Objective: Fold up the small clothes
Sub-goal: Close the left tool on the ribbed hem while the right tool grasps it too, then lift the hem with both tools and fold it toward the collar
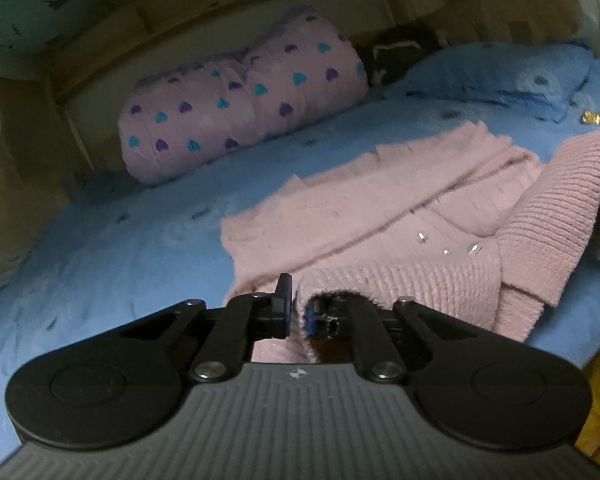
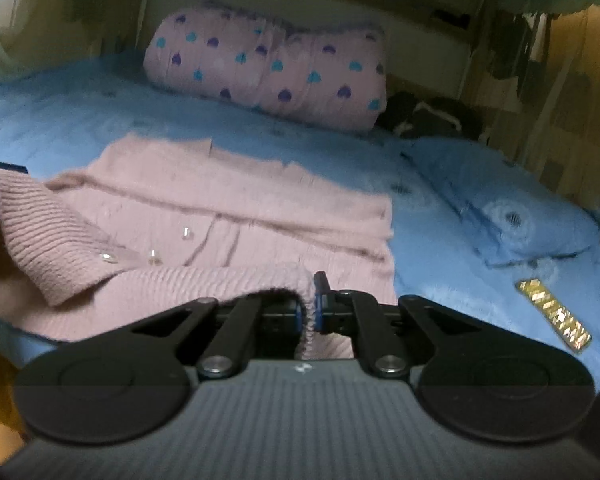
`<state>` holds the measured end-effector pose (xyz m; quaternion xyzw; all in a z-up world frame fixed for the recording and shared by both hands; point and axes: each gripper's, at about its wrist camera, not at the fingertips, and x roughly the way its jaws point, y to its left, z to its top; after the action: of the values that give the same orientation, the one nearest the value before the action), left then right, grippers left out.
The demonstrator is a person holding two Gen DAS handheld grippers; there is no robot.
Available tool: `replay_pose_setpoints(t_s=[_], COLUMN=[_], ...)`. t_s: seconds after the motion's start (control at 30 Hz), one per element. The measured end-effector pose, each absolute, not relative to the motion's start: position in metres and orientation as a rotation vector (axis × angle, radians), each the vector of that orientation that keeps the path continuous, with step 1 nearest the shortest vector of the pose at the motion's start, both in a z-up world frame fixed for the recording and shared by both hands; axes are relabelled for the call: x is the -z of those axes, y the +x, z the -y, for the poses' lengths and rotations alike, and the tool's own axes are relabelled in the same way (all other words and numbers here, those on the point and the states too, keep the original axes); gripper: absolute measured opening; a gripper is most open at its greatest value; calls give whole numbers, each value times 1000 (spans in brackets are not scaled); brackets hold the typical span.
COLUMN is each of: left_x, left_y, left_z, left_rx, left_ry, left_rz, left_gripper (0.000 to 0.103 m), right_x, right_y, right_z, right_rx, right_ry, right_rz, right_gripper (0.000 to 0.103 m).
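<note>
A small pink knitted cardigan (image 1: 380, 216) with clear buttons lies on the blue bed sheet (image 1: 120, 248). My left gripper (image 1: 298, 314) is shut on the ribbed hem at the cardigan's near left corner. My right gripper (image 2: 310, 312) is shut on the ribbed hem at the near right corner of the cardigan (image 2: 240, 204). Both corners are lifted slightly off the sheet. The near ribbed edge is turned over onto the body, near the buttons. The right gripper shows at the right edge of the left wrist view, and the left gripper at the left edge of the right wrist view.
A rolled pink quilt (image 1: 244, 100) with blue and purple hearts lies at the back of the bed. A blue pillow (image 2: 512, 208) lies to the right, dark clothing (image 2: 428, 116) behind it. A gold patterned strip (image 2: 556, 312) lies on the sheet at right. Wooden bed frame behind.
</note>
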<state>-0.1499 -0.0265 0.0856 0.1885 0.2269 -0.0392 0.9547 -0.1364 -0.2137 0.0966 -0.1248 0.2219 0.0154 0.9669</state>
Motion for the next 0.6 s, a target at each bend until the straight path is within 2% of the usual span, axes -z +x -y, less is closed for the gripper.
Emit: replay_pose_setpoints(t_s=[0.53,0.6], left_x=[-60,-57], left_y=[-184,-190], left_z=[19,19], left_rx=[410,405], left_ry=[215,233], left_rz=[-715,-723], left_gripper=[11,14], right_x=[-104,-102], right_y=[-135,-137], right_z=[209,210], right_rx=[-65,-63], right_ry=[-254,-246], right_rz=[-434,-443], right_gripper=[8,8])
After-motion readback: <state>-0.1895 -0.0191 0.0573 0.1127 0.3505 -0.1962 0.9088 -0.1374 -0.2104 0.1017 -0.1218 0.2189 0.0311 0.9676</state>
